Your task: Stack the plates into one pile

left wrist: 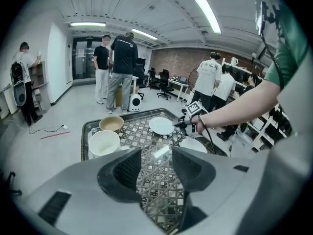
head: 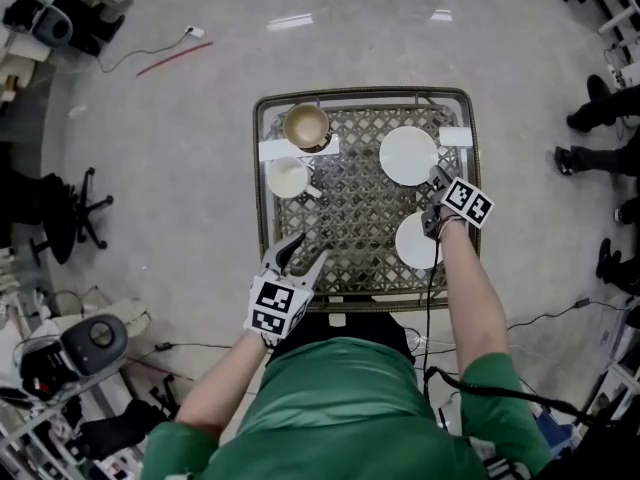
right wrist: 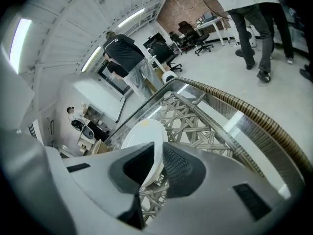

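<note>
Landmark: tan round ceramic bowl (head: 306,125), at the far left corner of the woven-lattice, metal-rimmed tabletop (head: 355,213). All places below refer to it.
Right tool (right wrist: 156,159): narrow, closed on the rim of the white round ceramic plate (head: 408,155), which lies to the right of the bowl.
Second plate: a matching white round plate (head: 412,244), right of the bowl and well nearer the person, partly under the right forearm. The two plates lie apart; no pile yet.
Left tool (left wrist: 155,156): wide, nothing between its jaws. It hangs over the tabletop's near edge, well on the near side of the bowl.
Risk 1: the grip takes a thin rim only — the plate may pivot or slip out when lifted and drop onto the tabletop.
Risk 2: if carried low, the plate's free edge may strike the second plate and push it toward the tabletop's edge.
Risk 3: the black cable (head: 429,308) along the right forearm may drag across the second plate.
Other things: a white round bowl (head: 287,178) just on the near side of the tan bowl, and white paper strips (head: 300,149) beside it — neither lies between the plates.
Surroundings: people (left wrist: 122,65) stand beyond the bowl, well apart from the tabletop.
</note>
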Tool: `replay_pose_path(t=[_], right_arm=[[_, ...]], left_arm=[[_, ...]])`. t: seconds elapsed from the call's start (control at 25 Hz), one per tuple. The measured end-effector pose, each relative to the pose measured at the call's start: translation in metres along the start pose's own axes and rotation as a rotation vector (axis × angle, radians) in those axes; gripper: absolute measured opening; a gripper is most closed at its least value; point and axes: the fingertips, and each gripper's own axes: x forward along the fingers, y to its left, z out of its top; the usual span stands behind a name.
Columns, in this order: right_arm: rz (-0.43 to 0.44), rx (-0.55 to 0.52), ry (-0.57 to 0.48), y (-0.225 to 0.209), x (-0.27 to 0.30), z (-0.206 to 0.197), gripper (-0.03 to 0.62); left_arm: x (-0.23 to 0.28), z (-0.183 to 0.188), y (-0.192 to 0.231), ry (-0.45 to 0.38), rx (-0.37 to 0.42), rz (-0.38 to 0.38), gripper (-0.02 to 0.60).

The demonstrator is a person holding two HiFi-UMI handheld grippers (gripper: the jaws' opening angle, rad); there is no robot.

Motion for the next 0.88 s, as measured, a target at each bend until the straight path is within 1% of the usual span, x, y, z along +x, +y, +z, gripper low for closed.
replay_pose_path(t=[0.04,0.08,0.12,0.16,0.36,0.52,0.6,0.72,0.88], right_arm=[[-0.011,-0.027,0.006,0.0,0.0,0.001,0.08],[-0.023,-0.051,0.011,0.001,0.001,0.002,0.139],[-0.036,-0.071,0.013,0.002,0.0,0.003,0.18],[-0.048,-0.091,0.01,0.003,-0.001,0.004,0.195],[-0.068,-0.21,-0.06,0.03,-0.028,0.017,0.195],[-0.068,-0.345,-0.087,0.062,-0.055,0.016,0.165],[-0.052,-0.363,-0.115,0.08,-0.069,0.016,0.16],[-0.038,-0.376,-0.201,0.11,-0.098,0.028,0.148],[-0.035,-0.382,-0.327,0.146,-0.153,0.044,0.139]], left_arm=[[0.0,0.0,0.0,-0.001,0.001,-0.002,0.209],[0.0,0.001,0.001,-0.003,0.002,-0.004,0.209],[0.001,0.001,0.002,-0.005,0.004,-0.006,0.209],[0.001,0.002,0.003,-0.009,0.006,-0.009,0.209],[0.003,0.013,0.005,-0.046,0.026,-0.034,0.209],[-0.001,0.026,0.006,-0.082,0.055,-0.057,0.209],[-0.005,0.034,0.006,-0.094,0.068,-0.069,0.209],[-0.012,0.048,0.013,-0.121,0.091,-0.078,0.209],[-0.03,0.074,0.028,-0.199,0.095,-0.065,0.209]])
